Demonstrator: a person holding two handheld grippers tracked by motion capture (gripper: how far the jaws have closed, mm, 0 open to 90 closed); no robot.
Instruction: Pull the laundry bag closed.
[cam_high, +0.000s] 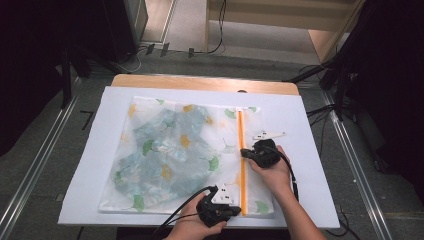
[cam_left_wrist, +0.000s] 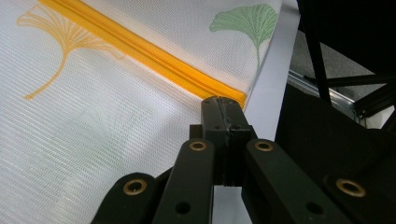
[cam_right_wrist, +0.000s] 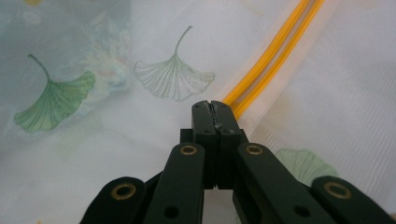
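The left tool (cam_high: 231, 210) has its jaws pressed together, right at the near end of the orange zipper (cam_high: 242, 155) of the mesh bag (cam_high: 150, 200), which lies flat on the counter (cam_high: 310, 150). Further along the zipper, the right tool (cam_high: 246, 153) is also closed tight, its tips at the zipper line.

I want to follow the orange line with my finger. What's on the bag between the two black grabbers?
In the high view, the orange zipper runs along the mesh bag from the left gripper to the right gripper; nothing else lies there.
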